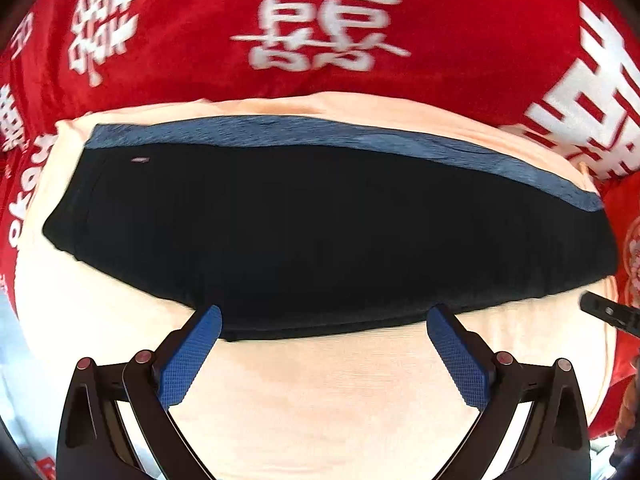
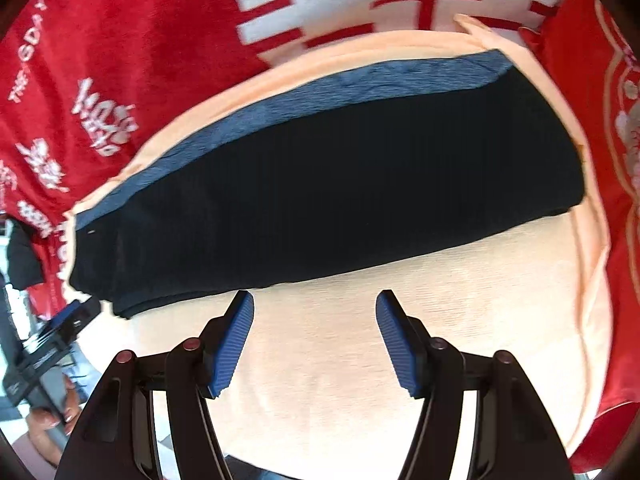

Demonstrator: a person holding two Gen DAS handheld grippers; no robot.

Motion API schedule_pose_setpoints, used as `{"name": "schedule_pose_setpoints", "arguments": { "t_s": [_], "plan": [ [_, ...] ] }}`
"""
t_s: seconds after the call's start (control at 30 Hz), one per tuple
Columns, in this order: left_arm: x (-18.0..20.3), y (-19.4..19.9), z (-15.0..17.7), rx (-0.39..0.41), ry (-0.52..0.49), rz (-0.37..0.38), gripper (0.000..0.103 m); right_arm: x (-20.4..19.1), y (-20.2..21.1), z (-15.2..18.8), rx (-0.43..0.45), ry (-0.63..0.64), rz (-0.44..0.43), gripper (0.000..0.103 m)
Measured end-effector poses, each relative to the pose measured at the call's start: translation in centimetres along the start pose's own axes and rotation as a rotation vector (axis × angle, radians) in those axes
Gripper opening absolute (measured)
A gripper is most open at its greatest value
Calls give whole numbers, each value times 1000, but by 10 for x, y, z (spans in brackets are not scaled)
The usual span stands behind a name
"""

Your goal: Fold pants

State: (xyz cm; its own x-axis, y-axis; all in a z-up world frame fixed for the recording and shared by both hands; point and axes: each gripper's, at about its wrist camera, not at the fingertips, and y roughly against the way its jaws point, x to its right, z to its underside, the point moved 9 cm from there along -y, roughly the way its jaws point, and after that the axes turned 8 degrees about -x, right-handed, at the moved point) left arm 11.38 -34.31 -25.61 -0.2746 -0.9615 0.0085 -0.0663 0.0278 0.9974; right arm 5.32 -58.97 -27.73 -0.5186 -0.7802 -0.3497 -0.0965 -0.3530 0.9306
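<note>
Folded dark pants lie flat on a peach cloth — both grippers released above it.

Left gripper: jaws spread wide, tips at the near edge of the pants, nothing clamped. Right gripper: jaws apart, empty, just short of that edge. A blue waistband runs along the far side. Red blanket with white characters surrounds the cloth — nothing lies on the pants. A hand shows at the lower left of the right view.
</note>
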Motion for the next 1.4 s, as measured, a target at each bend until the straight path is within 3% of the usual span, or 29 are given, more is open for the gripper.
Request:
{"name": "schedule_pose_setpoints", "arguments": {
  "t_s": [0.17, 0.4, 0.57, 0.7, 0.77, 1.0, 1.07, 1.2, 1.33, 1.37, 1.4],
  "plan": [
    [-63, -7, -9, 1, 47, -57, 103, -57, -23, 16, -42, 19, -140, 67],
    [-153, -22, -39, 36, 31, -137, 103, -191, -84, 41, -113, 8, -438, 67],
    [-218, -40, -71, 67, 2, -200, 103, -251, -145, 51, -163, -41, -502, 60],
    [-263, -62, -79, 59, 25, -248, 103, -266, -170, 57, -155, -93, -534, 59],
    [-275, -74, -76, 48, 51, -178, 103, -268, -170, 56, -132, -101, -544, 57],
    [-275, -71, -76, 57, 35, -176, 103, -260, -163, 56, -140, -130, -520, 44],
    [-273, -68, -76, 63, 30, -176, 103, -259, -156, 59, -130, -147, -544, 44],
    [-276, -72, -76, 57, 25, -177, 103, -254, -154, 58, -105, -154, -504, 44],
    [-277, -73, -77, 57, 23, -183, 103, -252, -161, 47, -101, -190, -539, 44],
    [-276, -73, -78, 55, 9, -191, 103, -255, -163, 45, -110, -179, -540, 34],
    [-276, -71, -80, 54, -19, -203, 103, -257, -163, 45, -121, -160, -518, 6]
  ]
}}
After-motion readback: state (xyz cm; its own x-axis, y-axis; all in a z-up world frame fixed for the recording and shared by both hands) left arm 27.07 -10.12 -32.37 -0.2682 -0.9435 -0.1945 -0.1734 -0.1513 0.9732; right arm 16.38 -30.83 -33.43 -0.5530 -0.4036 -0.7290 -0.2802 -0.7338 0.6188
